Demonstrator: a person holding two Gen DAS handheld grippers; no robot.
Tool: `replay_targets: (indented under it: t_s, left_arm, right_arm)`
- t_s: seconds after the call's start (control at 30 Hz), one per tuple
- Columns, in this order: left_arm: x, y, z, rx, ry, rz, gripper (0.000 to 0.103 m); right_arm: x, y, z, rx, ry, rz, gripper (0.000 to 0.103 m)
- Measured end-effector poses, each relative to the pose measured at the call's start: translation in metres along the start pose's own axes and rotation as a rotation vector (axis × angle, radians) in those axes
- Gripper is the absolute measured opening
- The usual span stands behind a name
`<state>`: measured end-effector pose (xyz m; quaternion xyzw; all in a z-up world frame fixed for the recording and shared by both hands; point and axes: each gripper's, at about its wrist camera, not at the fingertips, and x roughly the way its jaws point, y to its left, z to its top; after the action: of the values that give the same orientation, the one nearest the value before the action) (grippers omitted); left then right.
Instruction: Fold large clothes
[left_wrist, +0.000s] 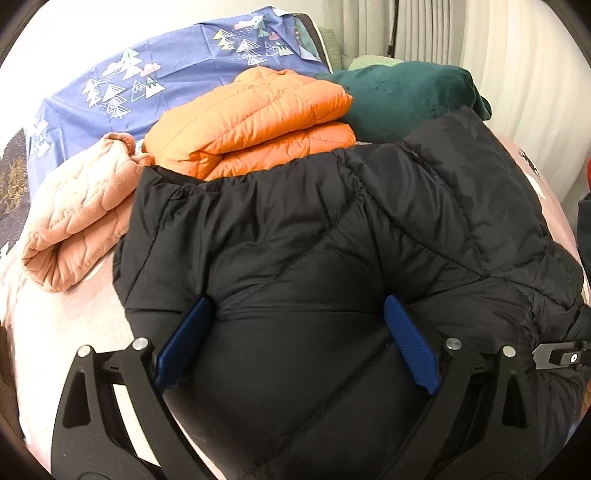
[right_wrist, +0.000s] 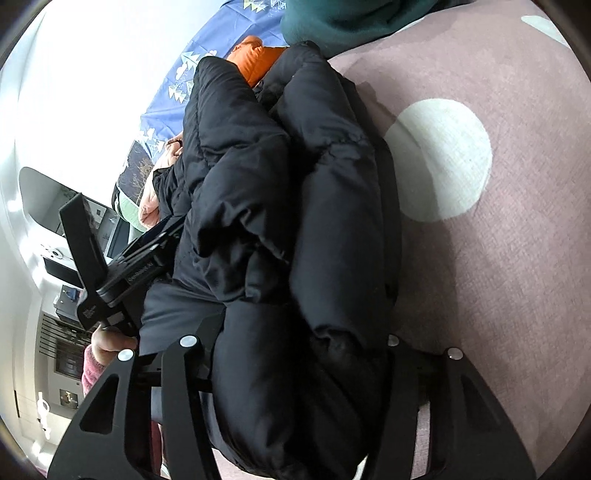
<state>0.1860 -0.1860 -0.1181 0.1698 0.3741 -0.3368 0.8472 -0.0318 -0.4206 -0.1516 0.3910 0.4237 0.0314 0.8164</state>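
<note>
A black puffer jacket (left_wrist: 332, 251) lies folded and bulky on the pink bed cover (left_wrist: 74, 325). My left gripper (left_wrist: 295, 325) stands wide open, its blue pads (left_wrist: 410, 347) pressed against the jacket's near edge with puffy fabric bulging between them. In the right wrist view the same jacket (right_wrist: 295, 206) is a thick bundle filling the space between my right gripper's (right_wrist: 299, 332) black arms. Its fingertips are buried in fabric, so their spacing is hidden. The left gripper's body (right_wrist: 122, 273) shows at the jacket's left side.
A folded orange puffer jacket (left_wrist: 255, 122), a folded pink quilted garment (left_wrist: 77, 218) and a dark green plush garment (left_wrist: 402, 99) lie behind the black jacket. A blue tree-print sheet (left_wrist: 147, 81) covers the far bed. Curtains (left_wrist: 443, 33) hang at the back. The pink cover has white spots (right_wrist: 439, 158).
</note>
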Motion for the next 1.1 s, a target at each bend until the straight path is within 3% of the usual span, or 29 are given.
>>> replay_targets:
  t_s: [0.17,0.3,0.4,0.7,1.03,1.07,1.1]
  left_arm:
    - [-0.020,0.018,-0.002,-0.080,-0.029,-0.011,0.101]
    - [-0.033,0.052,-0.008,-0.204,-0.069,0.019,0.101]
    - [-0.023,0.077,-0.015,-0.310,-0.034,0.016,0.101]
    - [0.022,0.104,-0.043,-0.584,0.076,-0.308,0.101]
    - [0.045,0.074,-0.018,-0.524,0.105,-0.365,0.101]
    - [0.045,0.069,-0.014,-0.502,0.100,-0.361,0.097]
    - [0.042,0.063,-0.011,-0.477,0.084,-0.355,0.087]
  right_arm:
    - [0.004,0.005,0.002,-0.011,-0.003,-0.010,0.054]
    - [0.005,0.010,0.001,-0.023,-0.009,-0.017,0.055]
    - [0.008,0.016,0.000,-0.033,-0.016,-0.024,0.056]
    - [0.013,0.014,-0.001,-0.041,-0.022,-0.014,0.058]
    - [0.014,0.017,-0.001,-0.060,-0.035,-0.027,0.057]
    - [0.013,0.019,-0.002,-0.072,-0.042,-0.032,0.053]
    - [0.011,0.024,-0.003,-0.094,-0.055,-0.038,0.048]
